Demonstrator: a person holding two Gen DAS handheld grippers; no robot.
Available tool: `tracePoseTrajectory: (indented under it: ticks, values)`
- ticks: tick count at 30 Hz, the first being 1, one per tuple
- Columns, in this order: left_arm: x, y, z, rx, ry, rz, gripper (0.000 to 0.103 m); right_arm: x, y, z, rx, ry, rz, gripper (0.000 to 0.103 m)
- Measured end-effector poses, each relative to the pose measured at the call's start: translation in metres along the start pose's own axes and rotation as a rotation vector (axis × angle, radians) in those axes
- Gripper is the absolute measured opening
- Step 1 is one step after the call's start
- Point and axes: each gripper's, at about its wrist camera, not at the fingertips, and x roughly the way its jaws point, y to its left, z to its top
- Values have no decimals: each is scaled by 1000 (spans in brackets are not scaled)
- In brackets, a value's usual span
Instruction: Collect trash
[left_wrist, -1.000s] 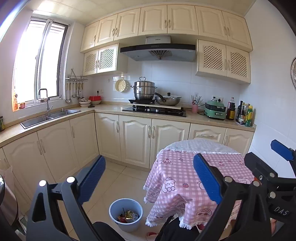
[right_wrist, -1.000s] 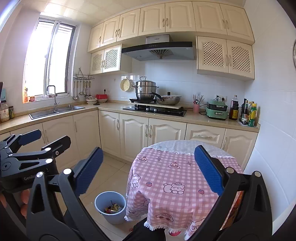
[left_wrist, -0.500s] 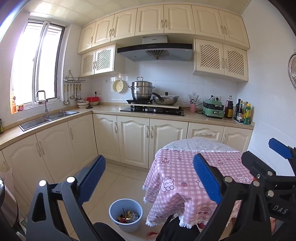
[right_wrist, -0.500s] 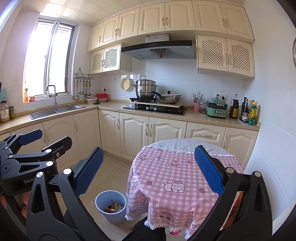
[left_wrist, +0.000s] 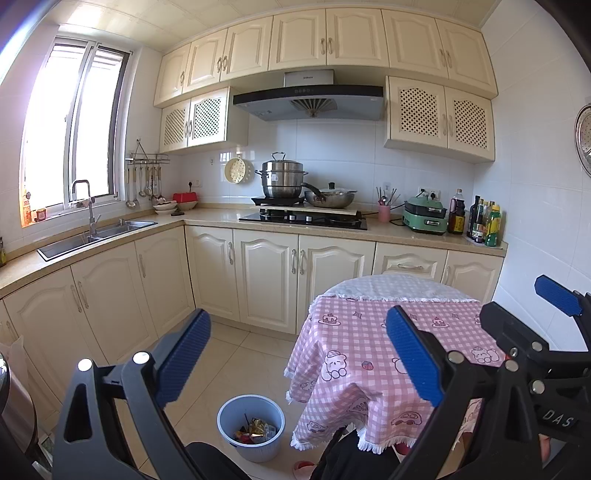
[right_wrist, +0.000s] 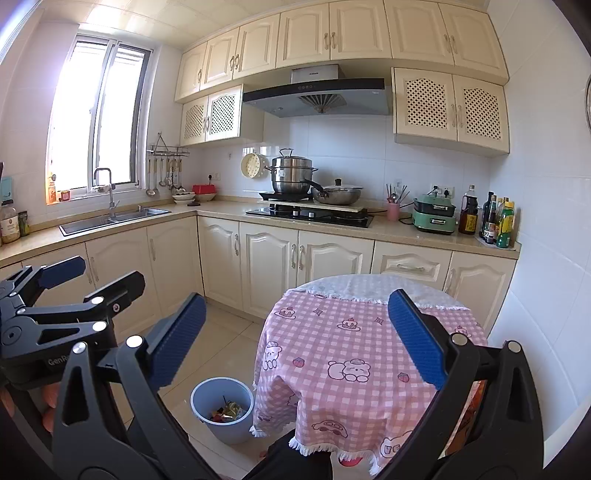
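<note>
Below, crumpled colourful wrappers (left_wrist: 255, 430) fill the blue bin (left_wrist: 225, 424); both hand-held grippers gape wide, empty.

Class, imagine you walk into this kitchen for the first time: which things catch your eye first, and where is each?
The round table with its pink checked cartoon tablecloth stands out, right of centre by the cabinets. On the floor at its left sits a blue trash bin already holding wrappers. In the foreground, the left gripper and right gripper hang with jaws wide open, empty.
</note>
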Motion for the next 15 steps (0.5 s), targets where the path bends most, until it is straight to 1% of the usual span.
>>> tracePoseTrajectory:
  ticks: [15]
  values:
    - [2,4,-2,5,6,-10,94,1,1,-7,2,5,0,97]
